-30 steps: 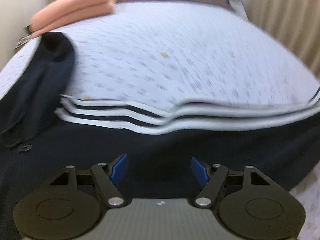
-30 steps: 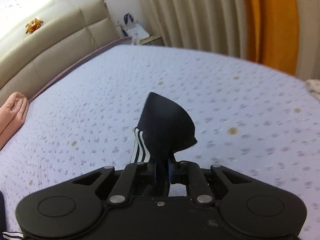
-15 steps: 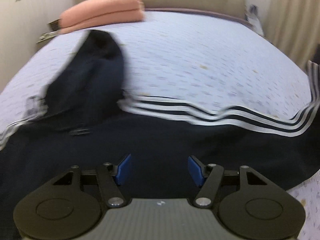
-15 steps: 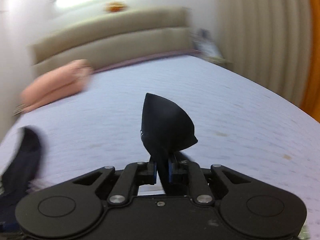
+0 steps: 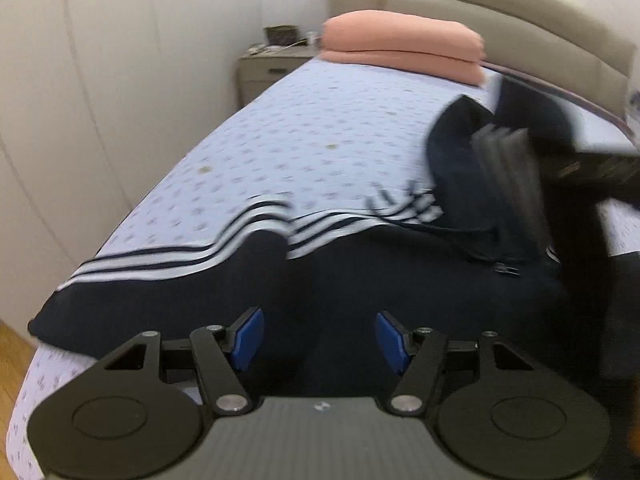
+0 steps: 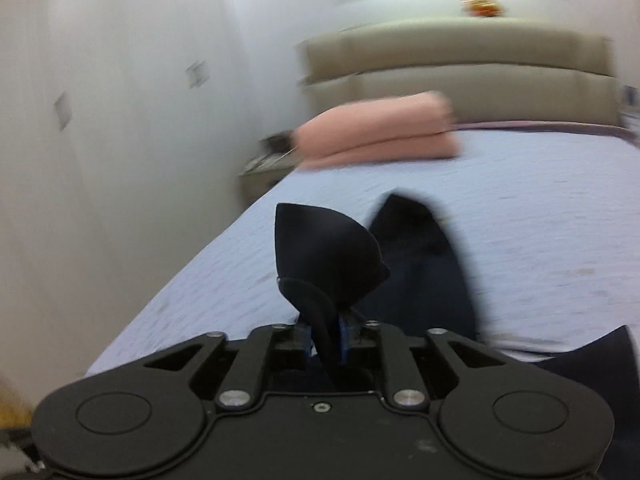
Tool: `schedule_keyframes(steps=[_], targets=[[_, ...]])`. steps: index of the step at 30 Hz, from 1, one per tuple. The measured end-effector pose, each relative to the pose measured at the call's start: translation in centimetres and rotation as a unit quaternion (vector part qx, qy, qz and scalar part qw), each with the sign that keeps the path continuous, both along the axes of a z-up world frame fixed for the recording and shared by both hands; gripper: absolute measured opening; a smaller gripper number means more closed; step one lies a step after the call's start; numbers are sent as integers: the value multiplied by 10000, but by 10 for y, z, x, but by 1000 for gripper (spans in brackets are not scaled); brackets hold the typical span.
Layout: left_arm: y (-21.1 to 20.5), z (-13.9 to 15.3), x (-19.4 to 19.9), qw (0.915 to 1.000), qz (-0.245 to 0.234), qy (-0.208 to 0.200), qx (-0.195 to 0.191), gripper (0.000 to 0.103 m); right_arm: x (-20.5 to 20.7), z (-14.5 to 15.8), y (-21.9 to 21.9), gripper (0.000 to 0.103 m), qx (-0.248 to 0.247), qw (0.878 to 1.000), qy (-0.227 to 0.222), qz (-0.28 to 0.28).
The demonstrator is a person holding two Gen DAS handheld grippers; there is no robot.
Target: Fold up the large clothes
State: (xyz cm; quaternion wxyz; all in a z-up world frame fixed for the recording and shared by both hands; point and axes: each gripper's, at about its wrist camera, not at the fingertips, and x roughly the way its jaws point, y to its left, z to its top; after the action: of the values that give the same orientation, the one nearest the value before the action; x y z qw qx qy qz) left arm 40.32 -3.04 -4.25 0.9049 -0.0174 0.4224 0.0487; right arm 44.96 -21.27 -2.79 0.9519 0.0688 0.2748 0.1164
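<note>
We've swung the dark garment [image 6: 324, 256] across the bed [image 5: 312, 120] in our right gripper [image 6: 326, 336], its jaws just easing apart (cloth still between them). Our left gripper [image 5: 318, 338] hangs spread and empty above the garment, so this fold looks nearly laid.

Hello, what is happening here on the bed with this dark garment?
A person is folding a dark garment with white stripes on a bed, a gripper in each hand. The right gripper has a fold of the cloth between its pads, and its jaws have just been opening. The left gripper is open and empty above the garment. A folded pink blanket lies by the headboard.
</note>
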Motion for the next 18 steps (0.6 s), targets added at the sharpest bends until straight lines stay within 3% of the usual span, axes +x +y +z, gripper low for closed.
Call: schedule_keyframes(steps=[1, 2, 3, 5, 7, 9, 11, 12, 15, 18], targets=[[10, -3, 0, 10000, 42, 21, -5, 64, 6, -14, 21, 72, -91, 9991, 260, 320], [18, -6, 0, 10000, 62, 43, -3, 64, 14, -28, 29, 78, -154, 9968, 566, 546], [24, -8, 1, 10000, 53, 61, -22, 64, 15, -39, 38, 74, -208, 9925, 880, 820], [35, -13, -2, 9999, -23, 106, -75, 64, 4, -49, 41, 72, -256, 9878, 1091, 1077], [41, -16, 3, 9994, -159, 161, -257, 64, -5, -53, 17, 72, -375, 9886, 1183, 854], [40, -18, 9, 9979, -360, 175, -508, 64, -10, -56, -14, 64, -527, 9892, 1332, 319], [39, -23, 22, 9947, -619, 184, -797, 65, -18, -61, -49, 26, -676, 9857, 1506, -342], [38, -27, 29, 9922, -711, 209, -1003, 65, -18, -66, -69, 21, -760, 9811, 1648, -674], [27, -44, 48, 9853, -687, 521, -1473, 64, -17, -77, -111, 20, -736, 9676, 1959, -1410], [19, -59, 62, 9869, -286, 819, -1359, 64, -20, -83, -115, 20, -749, 9629, 1988, -1661]])
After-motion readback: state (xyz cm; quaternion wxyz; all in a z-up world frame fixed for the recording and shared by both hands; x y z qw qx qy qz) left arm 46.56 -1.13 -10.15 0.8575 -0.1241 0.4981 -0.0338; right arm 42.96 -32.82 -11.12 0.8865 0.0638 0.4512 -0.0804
